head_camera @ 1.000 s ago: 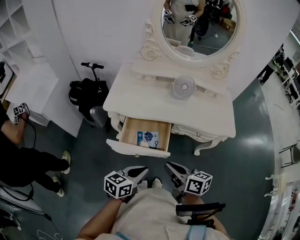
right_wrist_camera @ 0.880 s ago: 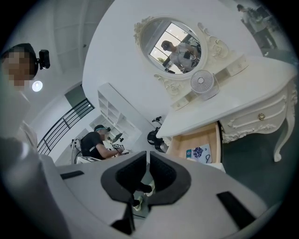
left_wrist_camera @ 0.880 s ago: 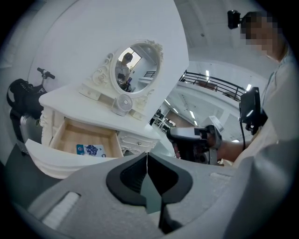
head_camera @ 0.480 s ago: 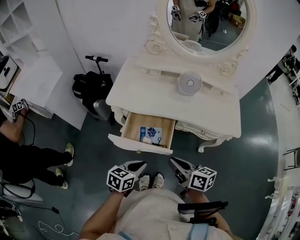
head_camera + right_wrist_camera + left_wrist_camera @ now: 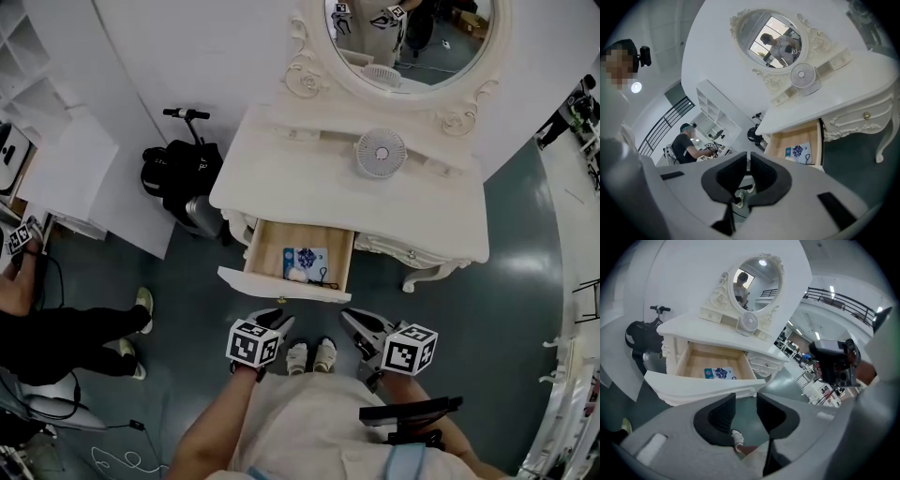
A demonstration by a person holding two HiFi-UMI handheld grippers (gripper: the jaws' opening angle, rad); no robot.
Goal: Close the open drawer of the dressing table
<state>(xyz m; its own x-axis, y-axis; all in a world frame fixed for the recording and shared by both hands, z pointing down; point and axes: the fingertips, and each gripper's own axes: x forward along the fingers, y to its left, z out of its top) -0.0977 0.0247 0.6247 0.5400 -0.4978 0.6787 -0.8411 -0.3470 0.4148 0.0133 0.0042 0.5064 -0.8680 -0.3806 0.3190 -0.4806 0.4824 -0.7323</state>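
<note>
The white dressing table has its left drawer pulled out, and a blue-and-white packet lies on its wooden floor. My left gripper hangs just short of the drawer's front panel, without touching it. Its jaws have just been opening and stand apart with nothing between them. In the left gripper view the drawer front lies right above the left gripper. My right gripper is beside it to the right, jaws together and empty. The right gripper view shows the right gripper below and left of the drawer.
A small white fan stands on the tabletop under the oval mirror. A black scooter and bag lean against the wall left of the table. A seated person is at the far left. My own shoes are below the drawer.
My left gripper has moved down and closer to the drawer front, and its jaws have parted. The right gripper has stayed where it was.
</note>
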